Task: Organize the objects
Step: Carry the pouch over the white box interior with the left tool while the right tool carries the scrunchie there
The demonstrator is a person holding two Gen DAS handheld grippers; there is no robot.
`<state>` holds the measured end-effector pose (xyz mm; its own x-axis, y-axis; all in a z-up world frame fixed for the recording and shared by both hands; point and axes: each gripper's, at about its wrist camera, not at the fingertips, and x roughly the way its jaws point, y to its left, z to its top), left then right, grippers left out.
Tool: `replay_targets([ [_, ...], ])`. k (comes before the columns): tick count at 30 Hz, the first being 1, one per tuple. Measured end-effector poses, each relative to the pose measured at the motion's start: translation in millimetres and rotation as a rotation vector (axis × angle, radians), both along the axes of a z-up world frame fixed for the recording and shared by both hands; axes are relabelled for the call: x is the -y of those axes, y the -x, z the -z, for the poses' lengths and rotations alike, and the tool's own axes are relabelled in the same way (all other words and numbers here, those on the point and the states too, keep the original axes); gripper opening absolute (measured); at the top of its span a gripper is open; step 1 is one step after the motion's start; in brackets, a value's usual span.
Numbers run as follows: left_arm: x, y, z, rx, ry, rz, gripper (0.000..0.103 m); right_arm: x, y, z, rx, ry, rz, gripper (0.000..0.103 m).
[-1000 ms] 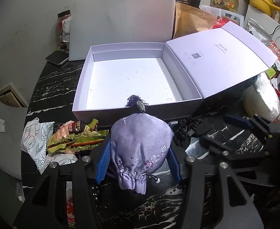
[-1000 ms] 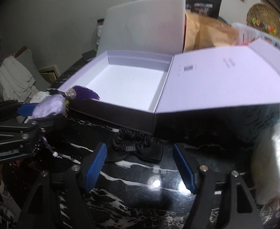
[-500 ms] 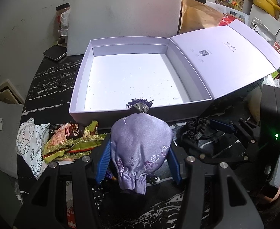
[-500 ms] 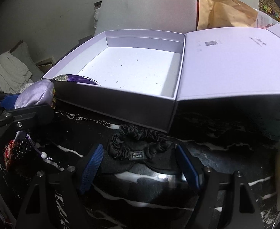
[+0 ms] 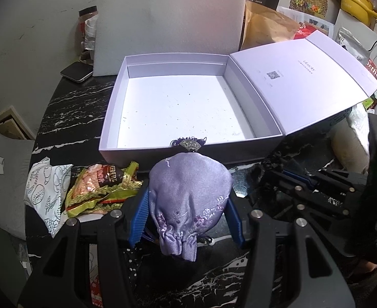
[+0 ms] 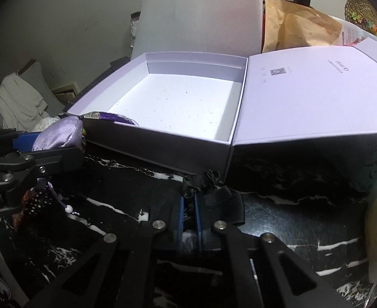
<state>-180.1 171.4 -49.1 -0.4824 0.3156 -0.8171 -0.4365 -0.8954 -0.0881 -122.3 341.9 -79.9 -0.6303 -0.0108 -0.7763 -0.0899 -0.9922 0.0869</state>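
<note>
Pouch: the lilac satin pouch (image 5: 188, 195) sat clamped between the blue pads of the left gripper (image 5: 187, 214), just short of the near wall of the open box (image 5: 188, 151); its tassel (image 5: 188, 142) lay over that wall's rim.
Scrunchie: the black scrunchie (image 6: 201, 179) lay on the black marble table (image 6: 278, 205) just before the box's near corner, and the right gripper (image 6: 189, 213) had its jaws drawn together on its fabric.
Box: empty, its lid (image 5: 304, 82) folded out flat to the right.
Risk, pouch: slick satin held by its belly could, I judged, slide out of the pads when lifted; the draped tassel and the hanging bead cord (image 6: 69, 208) might catch on the rim.
Risk, scrunchie: only a small fold seemed pinched, so the rest could droop and drag on the wall, or slip free.
Risk, grippers: both stood near each other in front of the same wall, so lifting together might knock them.
In the way: the near wall itself had to be cleared by both loads.
Around: a green-gold snack wrapper (image 5: 103, 190) and a white patterned packet (image 5: 47, 187) lay left of the pouch; a phone (image 5: 76, 71), a white foam board (image 5: 173, 18) and a brown paper bag (image 5: 268, 25) stood behind the box, well apart from the grips.
</note>
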Motion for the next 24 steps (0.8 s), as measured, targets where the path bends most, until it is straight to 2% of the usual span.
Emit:
replay_targets([
  [13,12,-24,-27,-0.053,-0.007,-0.011,0.051,11,-32,-52,-0.096,-0.019,-0.037,0.007],
  [24,18,-18,-66,-0.128,0.005,0.003,0.051,27,-25,-96,-0.181,-0.088,-0.086,0.007],
])
